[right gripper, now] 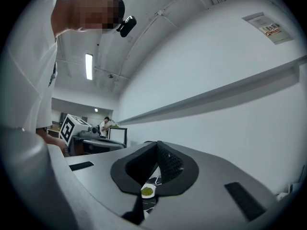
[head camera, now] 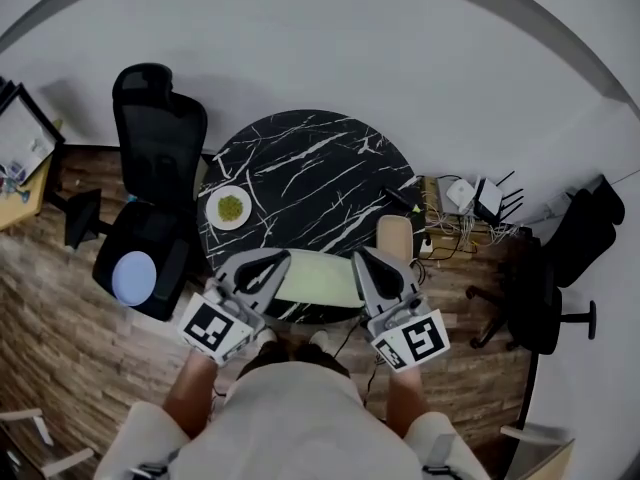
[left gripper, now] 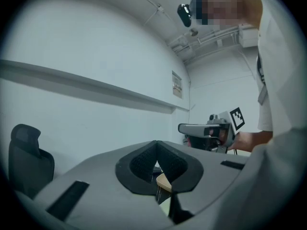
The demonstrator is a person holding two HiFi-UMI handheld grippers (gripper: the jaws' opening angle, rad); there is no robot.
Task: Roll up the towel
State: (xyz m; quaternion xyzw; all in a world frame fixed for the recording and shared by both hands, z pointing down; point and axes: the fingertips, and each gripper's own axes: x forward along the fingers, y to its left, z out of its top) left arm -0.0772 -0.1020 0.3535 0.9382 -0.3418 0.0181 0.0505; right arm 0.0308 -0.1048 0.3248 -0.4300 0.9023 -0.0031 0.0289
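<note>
Pale green, the towel lies at the near edge of the round black marble bench, right in front of me and between my two grippers. My left gripper is at its left end and my right gripper at its right end, both level and pointing inward towards each other. Both pairs of jaws are pressed together with nothing between the pads. Farther left on the bench, a white plate holds something green. A small wooden board lies near the right rim. A black office chair stands beside the bench on the left.
</note>
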